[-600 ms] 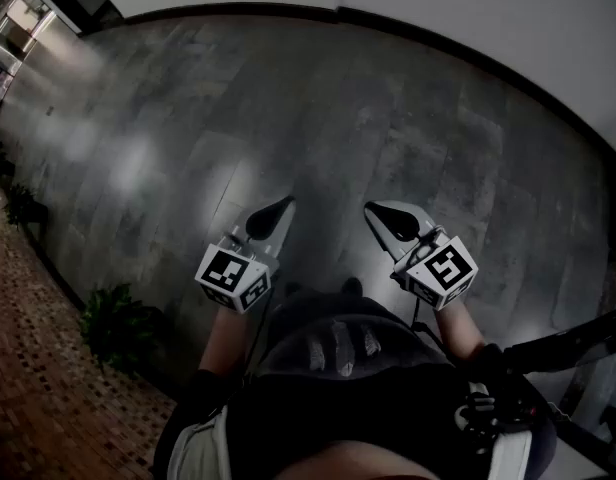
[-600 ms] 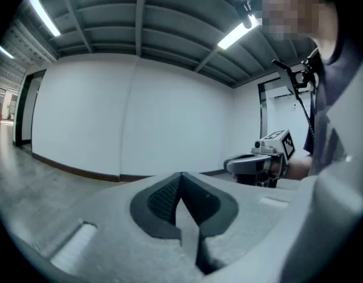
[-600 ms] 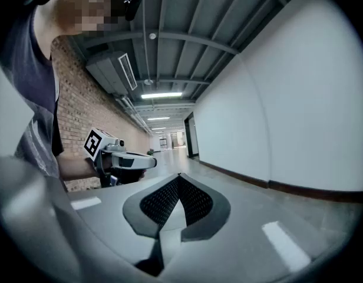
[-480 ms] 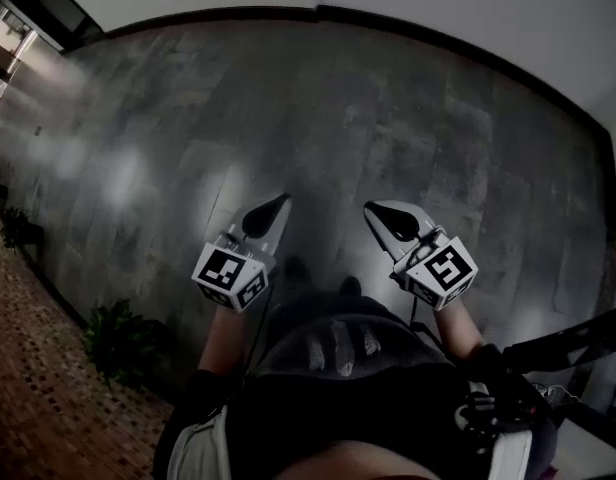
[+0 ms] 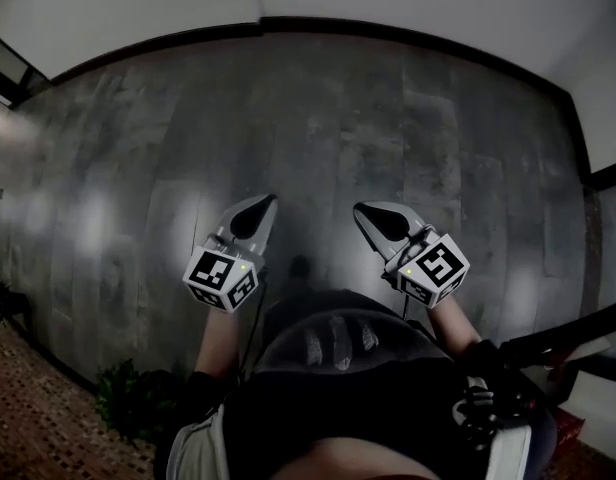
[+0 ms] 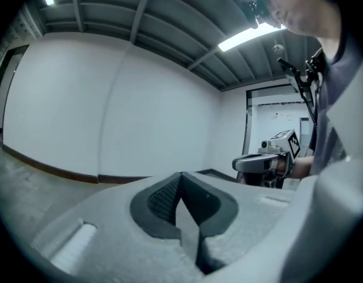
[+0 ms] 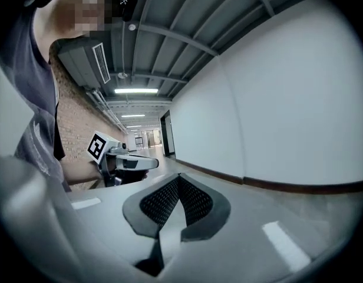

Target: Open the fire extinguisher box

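No fire extinguisher box shows in any view. In the head view my left gripper [image 5: 260, 206] and right gripper [image 5: 366, 213] are held side by side in front of the person's body, above the grey floor, both pointing at the white wall. In the left gripper view the left gripper [image 6: 180, 175] has its dark pads together with nothing between them. The right gripper [image 7: 179, 177] is shut and empty too. Each gripper shows in the other's view: the right gripper [image 6: 259, 163] and the left gripper [image 7: 137, 163].
A grey tiled floor [image 5: 318, 118] runs up to a white wall with a dark baseboard [image 5: 288, 26]. A potted plant [image 5: 128, 398] stands at the lower left beside brick paving. A doorway [image 6: 276, 128] opens on the right; a long corridor [image 7: 143, 140] runs off left.
The head view has swung: the wall and baseboard sit lower in the picture and the plants have slid down to the left. Both grippers keep the same shut pose in front of the body.
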